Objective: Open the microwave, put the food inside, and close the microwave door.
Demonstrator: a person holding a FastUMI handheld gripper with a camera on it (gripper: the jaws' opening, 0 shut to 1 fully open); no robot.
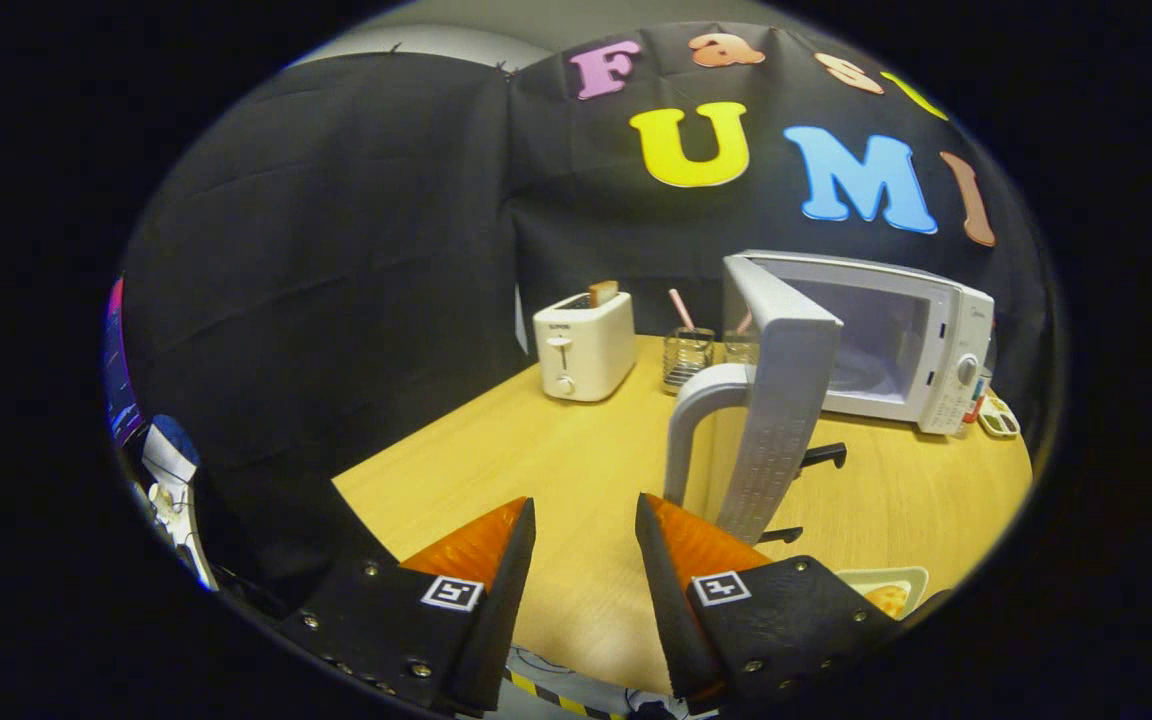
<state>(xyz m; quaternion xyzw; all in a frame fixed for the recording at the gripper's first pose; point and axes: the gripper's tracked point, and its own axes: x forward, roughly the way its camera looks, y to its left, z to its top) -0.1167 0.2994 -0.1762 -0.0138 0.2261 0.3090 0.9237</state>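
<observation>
Underneath everything lies a pale wooden table [576,460], its near edge running beneath the gripper and its far side meeting a wall of black cloth [336,250] that wraps around the back and one side of the booth. A strip of lighter wall or ceiling shows above the cloth.

At the far side of the table stands a white microwave [921,340]. Its door [776,400] is swung wide open toward the camera, edge-on, with a curved grey handle [691,420] on the near side, so the pale inside of the oven is visible behind it. Well apart from it on the table stands a white toaster [584,345] with a slice of bread [603,292] poking out of a slot. Between toaster and microwave sits a wire holder [688,358] with a pink stick-like item in it; a second holder beside it is partly hidden by the door.

Just beside the gripper's right finger, low at the table's near edge, is a pale tray [886,578] holding something orange-yellow, the food [888,598]; most of it is cut off, so what it is cannot be told. Small dark pieces near the foot of the door and coloured objects past the microwave's far corner are too small to identify. Blurred clutter and cables sit off the table beside the cloth.

The gripper [584,520] hovers above the near part of the table, pointing toward the open door. Its two fingers [481,545] stand apart with bare tabletop showing between them, holding nothing.
</observation>
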